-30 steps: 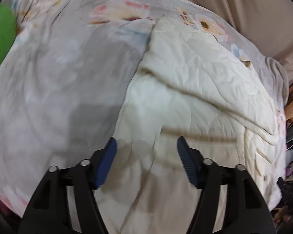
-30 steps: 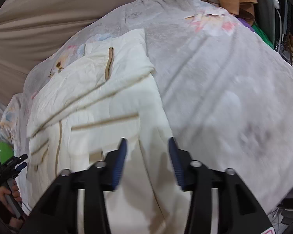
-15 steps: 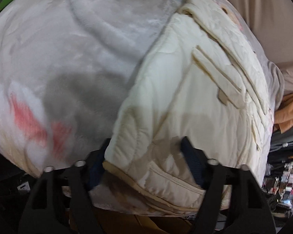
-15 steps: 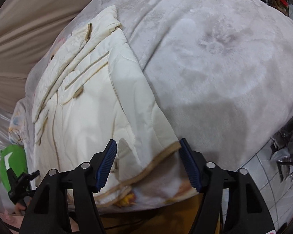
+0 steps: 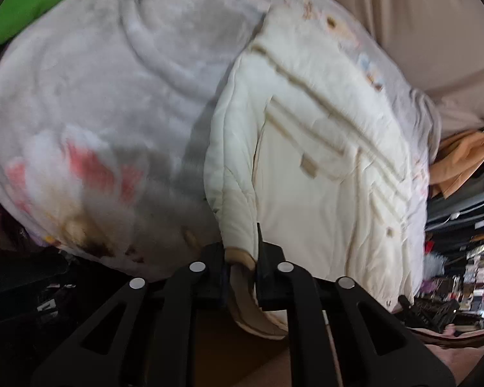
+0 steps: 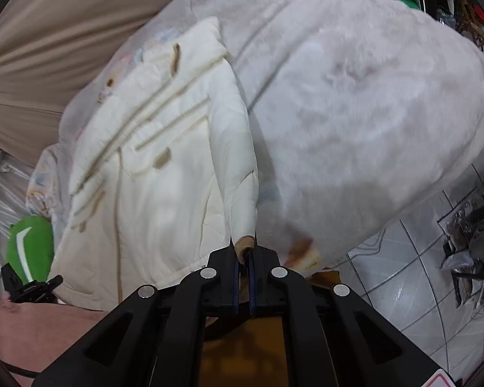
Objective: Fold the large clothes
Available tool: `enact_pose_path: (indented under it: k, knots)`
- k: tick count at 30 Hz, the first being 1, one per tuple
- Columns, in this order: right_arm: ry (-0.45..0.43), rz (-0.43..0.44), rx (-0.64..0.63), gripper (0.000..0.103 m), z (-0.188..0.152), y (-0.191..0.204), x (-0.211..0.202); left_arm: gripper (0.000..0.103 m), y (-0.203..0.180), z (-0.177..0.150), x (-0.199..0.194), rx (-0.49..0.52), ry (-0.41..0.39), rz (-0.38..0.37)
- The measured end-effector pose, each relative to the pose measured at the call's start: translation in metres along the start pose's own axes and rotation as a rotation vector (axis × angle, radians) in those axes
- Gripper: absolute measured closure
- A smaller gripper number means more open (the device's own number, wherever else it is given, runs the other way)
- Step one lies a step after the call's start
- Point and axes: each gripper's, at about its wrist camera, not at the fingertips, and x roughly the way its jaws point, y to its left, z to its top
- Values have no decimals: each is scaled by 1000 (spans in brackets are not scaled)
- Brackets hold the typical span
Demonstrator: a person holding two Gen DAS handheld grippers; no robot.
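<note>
While the cream jacket [image 5: 313, 174] lies on the grey blanket [image 5: 106, 96], left hand-held gripper [image 5: 240, 254] and right hand-held gripper [image 6: 243, 259] each pinch its tan-trimmed hem.

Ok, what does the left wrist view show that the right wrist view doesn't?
Only the left wrist view shows the left gripper shut on the jacket's tan-trimmed corner, and orange cloth at the right. Only the right wrist view shows the right gripper shut on a cuff, and tiled floor. Both show the cream jacket lying on the grey blanket.
</note>
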Motion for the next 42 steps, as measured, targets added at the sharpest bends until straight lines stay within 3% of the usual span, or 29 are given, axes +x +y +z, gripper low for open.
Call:
enact_pose_path:
  k: [2, 6, 9, 11, 16, 19, 21, 23, 24, 27, 29, 30, 31, 32, 34, 36, 40, 42]
  knots:
    - [-66, 56, -34, 99, 20, 16, -21, 95, -18, 12, -21, 14, -68, -41]
    - [-249, 158, -167, 99, 82, 64, -41, 97, -68, 72, -42, 146, -243, -135]
    - [-366, 207, -207, 99, 137, 89, -31, 98, -93, 126, -38, 214, -353, -155]
    - [-419, 200, -221, 99, 171, 101, -15, 97, -107, 165, -27, 253, -411, -124]
    - [-426, 127, -164, 99, 246, 115, 46, 97, -139, 246, 31, 256, -410, -42]
    - [-378, 87, -129, 98, 273, 119, 85, 96, -140, 271, 73, 269, -388, 41]
    - [-342, 106, -66, 94, 286, 117, 104, 94, -138, 283, 106, 254, -352, 98]
    - [-350, 159, -12, 86, 288, 113, 107, 91, -131, 289, 119, 218, -326, 100]
    - [-365, 177, -4, 85, 285, 112, 104, 87, -127, 289, 119, 201, -335, 63]
    - [-404, 168, -9, 80, 276, 111, 91, 76, -121, 281, 111, 194, -353, 4]
    - [-444, 151, 13, 57, 269, 104, 76, 57, -117, 274, 102, 179, -352, -9]
    - [-471, 136, 26, 51, 263, 99, 67, 33, -112, 270, 94, 155, -368, 11]
    - [-484, 114, 30, 42, 259, 94, 62, 17, -109, 265, 88, 130, -395, 46]
    - [-479, 75, 25, 39, 252, 88, 59, 15, -102, 258, 80, 113, -428, 65]
    - [-426, 8, -6, 39, 242, 78, 65, 14, -89, 246, 76, 116, -414, 81]
    - [-361, -57, -40, 39, 230, 70, 76, 14, -72, 232, 85, 95, -349, 92]
    - [-250, -100, -94, 37, 201, 63, 102, 14, -42, 202, 120, 25, -176, 43]
    - [-197, -117, -91, 37, 192, 61, 119, 14, -34, 189, 134, 11, -143, 46]
